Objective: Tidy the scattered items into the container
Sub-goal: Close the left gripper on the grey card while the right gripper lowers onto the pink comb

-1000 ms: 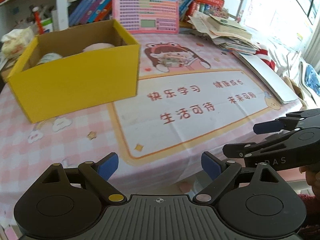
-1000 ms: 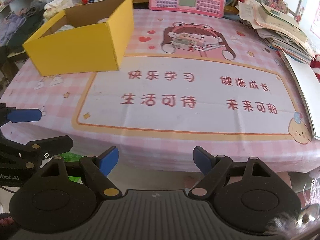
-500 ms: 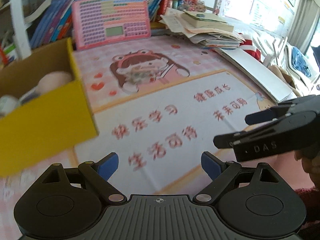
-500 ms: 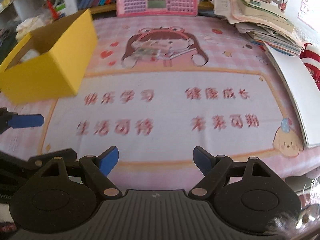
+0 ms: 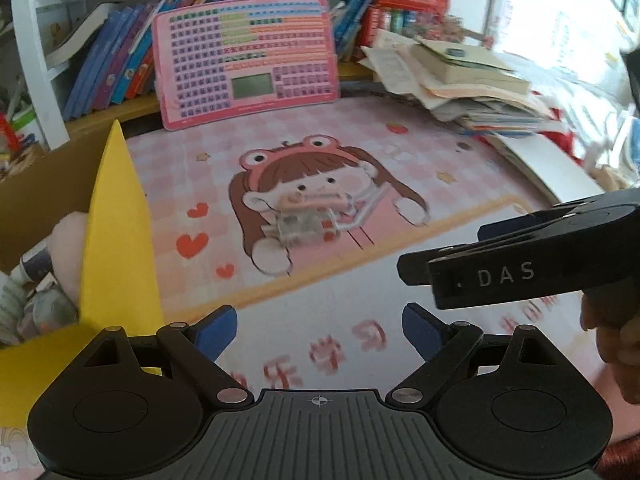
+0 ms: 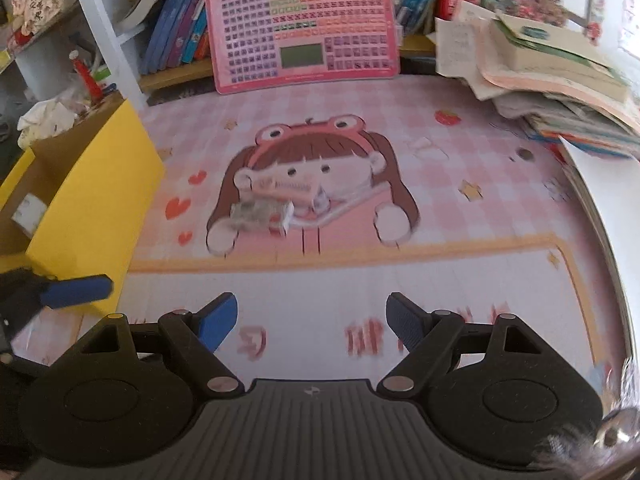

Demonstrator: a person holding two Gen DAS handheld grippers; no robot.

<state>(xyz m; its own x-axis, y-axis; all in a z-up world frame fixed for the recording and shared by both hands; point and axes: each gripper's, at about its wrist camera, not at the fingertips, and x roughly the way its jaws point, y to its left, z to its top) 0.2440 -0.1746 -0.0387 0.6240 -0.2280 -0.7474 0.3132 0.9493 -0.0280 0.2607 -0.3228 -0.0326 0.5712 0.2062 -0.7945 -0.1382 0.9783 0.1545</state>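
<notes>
**A:** so where's the last bit of clutter? All I can spot is that small clear packet (image 6: 262, 212) lying flat on the cartoon girl printed on the pink mat (image 6: 460, 200), about mid-surface. It's blurry, can't say what's in it.

**B:** Same one in the left view (image 5: 302, 226). Long axis runs roughly side to side across both cameras, maybe a little tilted. It's dead ahead of both sets of fingers, well apart from either, nothing touching it.

**A:** which hand's closer?

**B:** Hard call. In the right view it sits slightly left of centre, in the left view nearly centred. The right gripper (image 6: 312, 320) is spread open and holding nothing, the left gripper (image 5: 318, 330) likewise wide open and empty. The left one is just beside the yellow cardboard box (image 5: 116, 240), which already has soft stuff in it.

**A:** so probably reach straight forward, pinch across the short side, then swing left to the box (image 6: 100, 196).

**B:** That'd be my guess.
</notes>
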